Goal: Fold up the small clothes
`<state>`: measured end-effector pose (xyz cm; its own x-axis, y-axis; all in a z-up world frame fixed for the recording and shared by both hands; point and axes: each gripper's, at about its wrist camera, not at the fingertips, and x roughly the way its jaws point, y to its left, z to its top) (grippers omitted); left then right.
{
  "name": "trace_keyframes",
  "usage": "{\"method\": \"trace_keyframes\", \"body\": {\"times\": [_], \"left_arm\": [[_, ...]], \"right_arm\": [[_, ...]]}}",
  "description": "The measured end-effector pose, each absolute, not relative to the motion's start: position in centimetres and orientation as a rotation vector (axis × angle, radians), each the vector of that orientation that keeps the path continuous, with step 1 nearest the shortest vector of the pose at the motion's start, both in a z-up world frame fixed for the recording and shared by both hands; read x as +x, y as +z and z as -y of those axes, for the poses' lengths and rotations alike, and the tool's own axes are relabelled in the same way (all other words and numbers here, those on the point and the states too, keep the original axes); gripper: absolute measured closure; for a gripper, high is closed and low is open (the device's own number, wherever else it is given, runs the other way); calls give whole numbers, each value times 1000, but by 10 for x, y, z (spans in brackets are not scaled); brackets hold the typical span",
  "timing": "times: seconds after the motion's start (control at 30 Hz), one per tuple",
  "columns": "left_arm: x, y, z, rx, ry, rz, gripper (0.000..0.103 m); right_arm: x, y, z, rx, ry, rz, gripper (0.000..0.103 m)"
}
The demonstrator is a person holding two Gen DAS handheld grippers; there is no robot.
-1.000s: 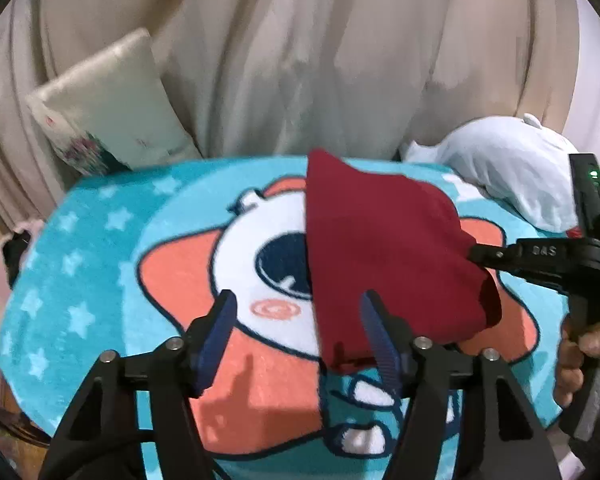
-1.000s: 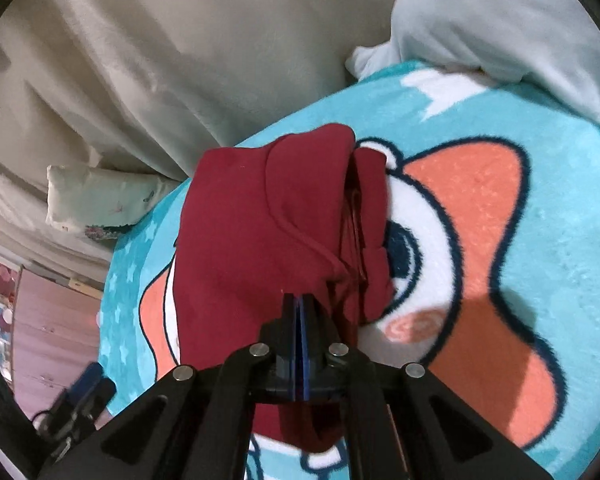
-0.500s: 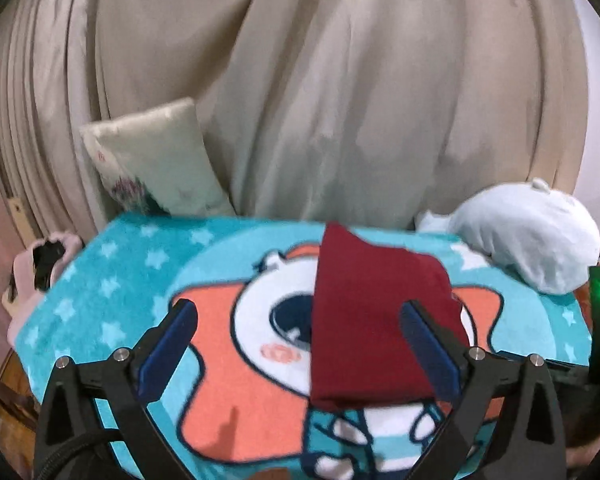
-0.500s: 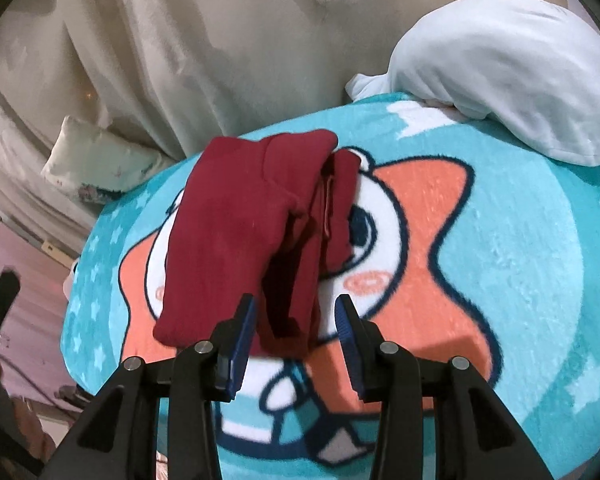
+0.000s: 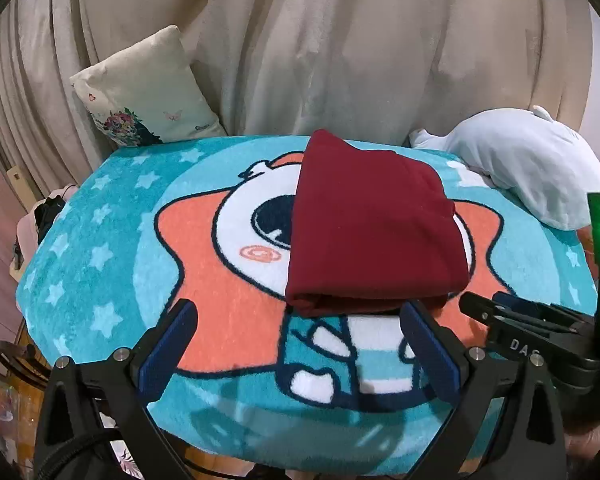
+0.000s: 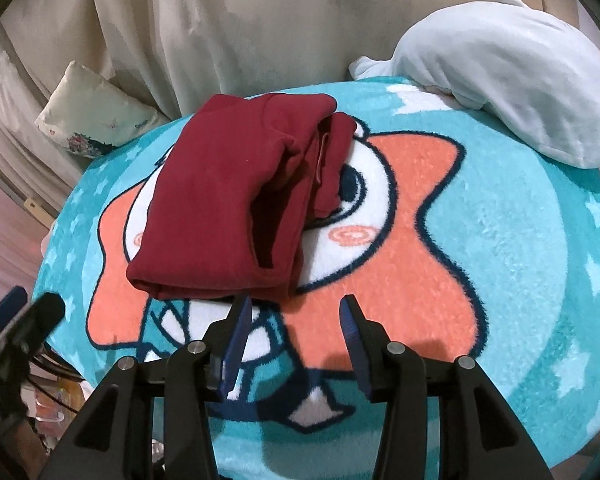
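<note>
A dark red garment (image 5: 372, 220) (image 6: 236, 196) lies folded into a thick rectangle on the round teal cartoon mat (image 5: 100, 248) (image 6: 520, 240). My left gripper (image 5: 296, 320) stands wide open just in front of the garment's near edge, nothing between its blue pads. Seen at the right of the left wrist view, my right gripper (image 5: 496, 312) is also free of the cloth. In its own view the right gripper (image 6: 296, 312) hovers in front of the folded stack's near corner. Its jaws are opening and hold nothing.
A cream floral pillow (image 5: 140, 92) leans at the back left against beige curtains (image 5: 320, 40). A pale blue plush (image 5: 516, 168) (image 6: 500, 72) rests on the mat's back right edge. Clutter shows below the mat's left rim.
Both grippers let go of the red garment and drew back toward the mat's near edge. The left jaws spread wide; the right jaws went from shut to partly open. The garment now lies flat.
</note>
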<state>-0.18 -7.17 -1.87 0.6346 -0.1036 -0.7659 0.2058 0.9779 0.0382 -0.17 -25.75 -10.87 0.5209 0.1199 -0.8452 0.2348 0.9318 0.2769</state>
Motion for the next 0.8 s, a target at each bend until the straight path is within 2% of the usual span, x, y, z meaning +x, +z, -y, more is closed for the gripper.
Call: {"method": "trace_keyframes", "body": {"times": [0.33, 0.8], "left_arm": [[2, -24, 67, 91, -167, -903, 2], [7, -35, 76, 89, -198, -949, 2]], "right_arm": [[4, -110, 239, 265, -61, -1037, 51], [6, -116, 249, 278, -99, -1062, 49]]}}
